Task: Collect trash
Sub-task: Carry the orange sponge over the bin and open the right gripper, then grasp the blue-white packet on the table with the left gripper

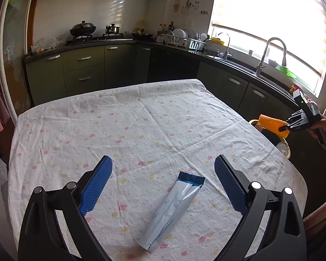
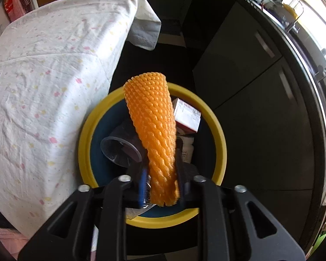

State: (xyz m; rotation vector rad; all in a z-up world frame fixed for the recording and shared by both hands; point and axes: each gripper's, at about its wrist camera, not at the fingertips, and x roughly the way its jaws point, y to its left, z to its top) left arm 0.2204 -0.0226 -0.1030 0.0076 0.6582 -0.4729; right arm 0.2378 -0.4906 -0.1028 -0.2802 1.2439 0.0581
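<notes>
Dropping the foam net into the bin

The right gripper (image 2: 161, 187) hangs over the yellow-rimmed bin (image 2: 215, 117) off the tabletop's edge, jaws loose around the orange net (image 2: 152, 130); it must part wider. The left gripper (image 1: 163, 187), spread wide, waits over the sachet (image 1: 173, 208) near the tabletop's near edge.
</notes>
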